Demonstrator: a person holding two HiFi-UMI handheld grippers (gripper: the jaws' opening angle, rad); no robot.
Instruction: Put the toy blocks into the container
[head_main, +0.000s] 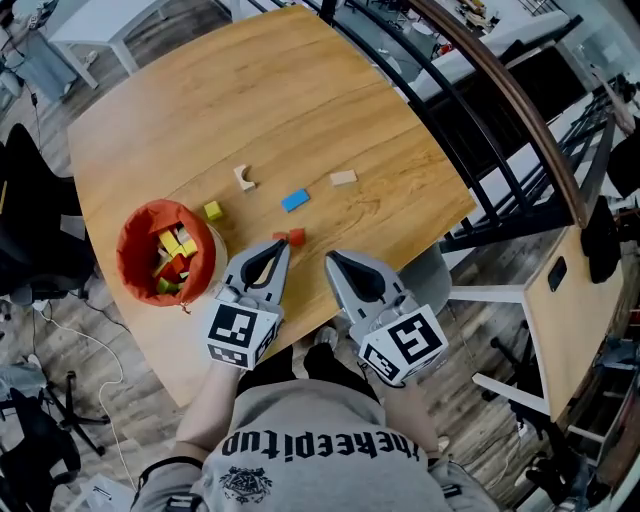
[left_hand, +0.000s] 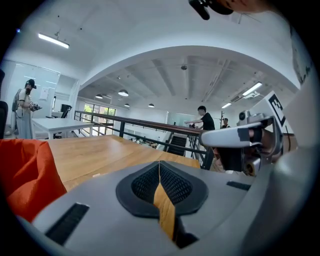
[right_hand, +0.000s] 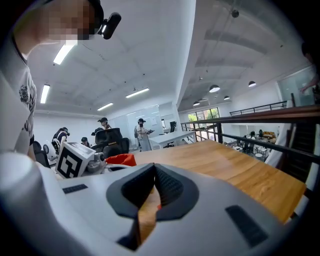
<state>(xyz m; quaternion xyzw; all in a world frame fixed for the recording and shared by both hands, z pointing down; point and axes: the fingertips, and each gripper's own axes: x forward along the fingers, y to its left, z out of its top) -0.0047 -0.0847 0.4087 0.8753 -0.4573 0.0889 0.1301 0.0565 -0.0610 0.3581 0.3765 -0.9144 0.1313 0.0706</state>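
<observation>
Orange container (head_main: 133, 240) holds mixed blocks (head_main: 172, 256); left gripper (head_main: 284, 244) and right gripper (head_main: 330, 258) fingers closed, empty

**Head view.** A table (head_main: 380, 120) fills the middle of the field. The container (head_main: 135, 228) is set near the table's left edge, with several toy blocks (head_main: 172, 255) heaped inside it. One loose block (head_main: 213, 210) lies just beside the container's right rim. Further right, three pieces are spread in a rough row, well apart: a leftmost block (head_main: 244, 178), a middle block (head_main: 295, 200) and a rightmost block (head_main: 343, 177). A near block (head_main: 296, 237) lies just ahead of the left gripper (head_main: 283, 244), possibly touching a second piece at its left. The right gripper (head_main: 330, 259) is held beside the left one. A railing (head_main: 480, 130) runs behind the table's right side.
</observation>
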